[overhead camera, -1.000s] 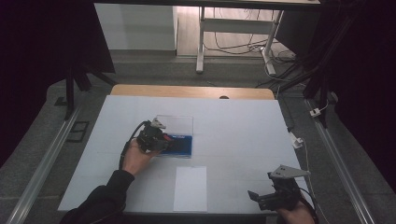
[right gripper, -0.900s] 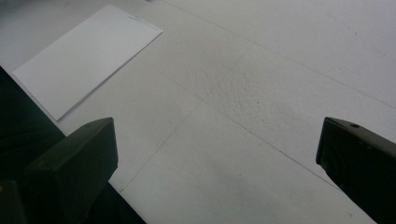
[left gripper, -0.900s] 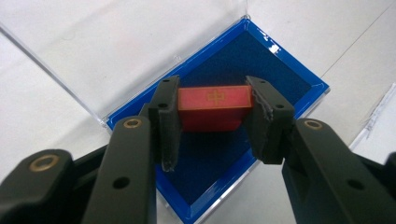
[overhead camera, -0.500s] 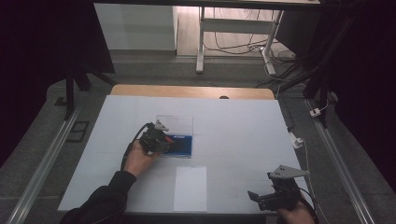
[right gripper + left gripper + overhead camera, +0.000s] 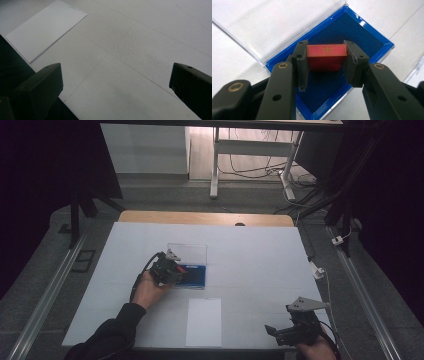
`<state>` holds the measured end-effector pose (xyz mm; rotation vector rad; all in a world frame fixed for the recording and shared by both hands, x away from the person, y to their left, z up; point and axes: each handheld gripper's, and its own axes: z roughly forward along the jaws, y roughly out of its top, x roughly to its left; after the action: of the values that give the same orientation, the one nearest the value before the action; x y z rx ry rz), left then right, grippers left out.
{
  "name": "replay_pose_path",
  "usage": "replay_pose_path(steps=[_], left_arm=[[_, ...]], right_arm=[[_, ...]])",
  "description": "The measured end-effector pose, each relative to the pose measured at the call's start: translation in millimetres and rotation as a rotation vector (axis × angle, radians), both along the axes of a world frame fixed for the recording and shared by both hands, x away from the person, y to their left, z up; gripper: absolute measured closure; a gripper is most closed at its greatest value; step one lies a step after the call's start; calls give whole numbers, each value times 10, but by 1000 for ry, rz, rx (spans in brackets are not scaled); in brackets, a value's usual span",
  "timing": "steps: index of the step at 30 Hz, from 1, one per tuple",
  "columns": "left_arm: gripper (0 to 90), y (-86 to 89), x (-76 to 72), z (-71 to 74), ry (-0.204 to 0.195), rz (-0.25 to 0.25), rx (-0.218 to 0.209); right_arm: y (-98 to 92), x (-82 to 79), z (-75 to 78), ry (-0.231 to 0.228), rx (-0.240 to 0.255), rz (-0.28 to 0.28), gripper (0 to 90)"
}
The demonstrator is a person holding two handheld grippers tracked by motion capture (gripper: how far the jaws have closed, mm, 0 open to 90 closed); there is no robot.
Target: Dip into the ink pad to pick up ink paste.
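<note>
The left gripper (image 5: 325,62) is clamped on a small red block with a gold mark (image 5: 325,57) above the open blue-lined clear plastic case (image 5: 372,37), whether lifting out or setting in I cannot tell, while the right gripper (image 5: 115,82), jaws wide apart, idles near a white paper sheet (image 5: 42,30).

Our left hand-held gripper (image 5: 325,65) is clamped on a red block (image 5: 325,56). Our right hand-held gripper (image 5: 116,82) is held low, jaws spread wide.

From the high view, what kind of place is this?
Probably a lab data-collection station: a white-covered table flanked by rails, loose cables on the floor behind, and dark surroundings.
</note>
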<state>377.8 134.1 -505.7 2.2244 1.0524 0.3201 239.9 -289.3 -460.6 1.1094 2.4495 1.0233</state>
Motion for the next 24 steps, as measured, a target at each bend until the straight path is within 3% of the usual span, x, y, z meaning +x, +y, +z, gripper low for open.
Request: replay_pose_path(steps=[2,4,8,9,13,19,24], left_arm=[[586,19,11,-11,7,1,-22],[586,14,4,-9,5,4,-16],[586,-99,-67,10,-48,13,69],[586,-101,-68,8,-49,13,68],[585,-19,-21,-3,-9,16,2],[583,-36,-21,10,-18,7,20],[582,-19,-3,25,-4,8,8]], right_arm=[[-2,1,0,0,1,0,0],[0,0,-1,0,-1,0,0],[2,1,-2,-2,-2,3,0],[2,2,-2,-1,-2,2,0],[1,0,0,-2,-1,2,0],[-4,-1,4,0,3,-2,0],[-5,0,4,-3,1,2,0]])
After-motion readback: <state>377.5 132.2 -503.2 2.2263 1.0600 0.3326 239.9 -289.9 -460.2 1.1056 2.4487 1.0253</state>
